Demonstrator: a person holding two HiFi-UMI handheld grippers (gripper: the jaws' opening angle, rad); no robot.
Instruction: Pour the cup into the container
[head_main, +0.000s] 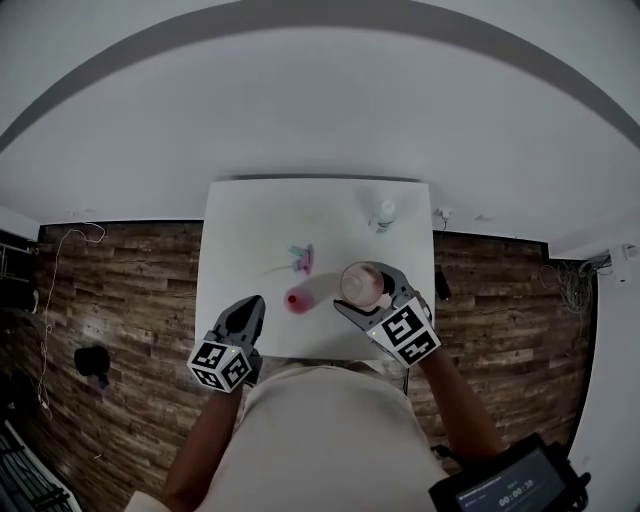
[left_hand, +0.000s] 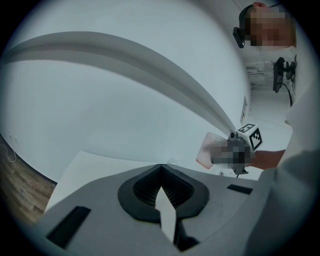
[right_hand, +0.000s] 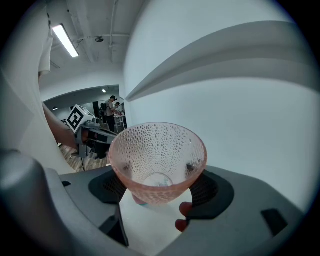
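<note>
A pink dimpled cup sits upright between the jaws of my right gripper, which is shut on its lower part. I see nothing inside it. In the head view the cup and right gripper hang over the near right part of the white table. A clear container stands at the table's far right. My left gripper is shut and empty near the table's front left edge. In the left gripper view its jaws meet, and the cup shows beyond them to the right.
A small red thing lies on the table left of the cup, and shows below the cup in the right gripper view. A pink and teal item lies mid-table. Wood floor surrounds the table; a white wall stands behind it.
</note>
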